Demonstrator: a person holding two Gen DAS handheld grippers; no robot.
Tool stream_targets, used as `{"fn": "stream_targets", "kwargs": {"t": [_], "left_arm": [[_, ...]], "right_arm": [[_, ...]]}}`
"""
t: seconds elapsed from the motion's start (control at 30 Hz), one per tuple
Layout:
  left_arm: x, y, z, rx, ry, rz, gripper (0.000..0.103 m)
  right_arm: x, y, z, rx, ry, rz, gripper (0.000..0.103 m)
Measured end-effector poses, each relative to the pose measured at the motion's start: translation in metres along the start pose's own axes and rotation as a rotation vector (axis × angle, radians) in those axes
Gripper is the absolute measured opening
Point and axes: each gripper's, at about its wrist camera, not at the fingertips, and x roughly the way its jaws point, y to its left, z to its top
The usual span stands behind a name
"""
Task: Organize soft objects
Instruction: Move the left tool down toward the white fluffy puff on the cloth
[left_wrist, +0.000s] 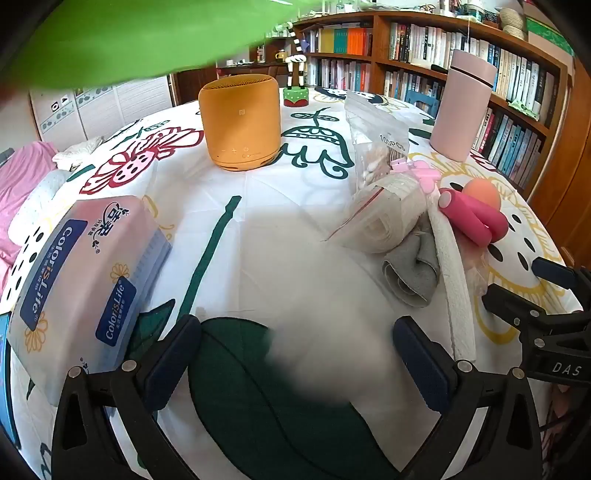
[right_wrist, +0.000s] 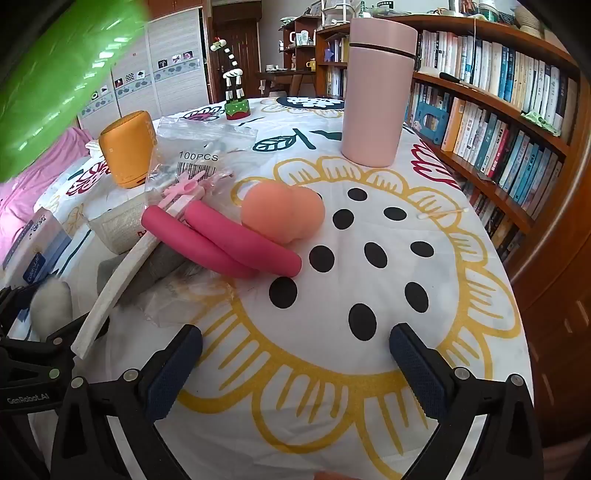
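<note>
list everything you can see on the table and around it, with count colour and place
speaker: 1, orange, far left
tissue pack: 1, pink and blue, near left
tumbler: 1, pink, far right
giraffe toy: 1, striped, far edge
zip bag: 1, clear, marked 100PCS, centre
foam rollers: 2, pink, centre
sponge: 1, peach, beside rollers
white strip: 1, under rollers
grey cloth: 1, by the strip
cotton swab: 1, right
fluffy ball: 1, white, between left fingers
bookshelf: right
left gripper: open
right gripper: open
</note>
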Motion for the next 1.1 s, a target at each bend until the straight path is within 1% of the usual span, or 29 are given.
{"fn": "stream_targets", "kwargs": {"t": [0.03, 0.1, 1.1], "left_arm": [[-0.0003, 0.0001, -0.0002, -0.005, -0.012, -0.005, 0.103], [0.0000, 0.0004, 0.0000, -0.010, -0.002, -0.012, 0.103], [0.0002, 0.0007, 0.0004, -0.003, -0.001, -0.004, 0.103]], "right_arm": [[0.0000, 0.0000, 0.0000, -0.002, 0.000, -0.003, 0.103], [0.0001, 0.0004, 0.0000, -0.009, 0.004, -0.011, 0.103], [0.0001, 0.0002, 0.0000, -0.005, 0.002, -0.006, 0.103]]}}
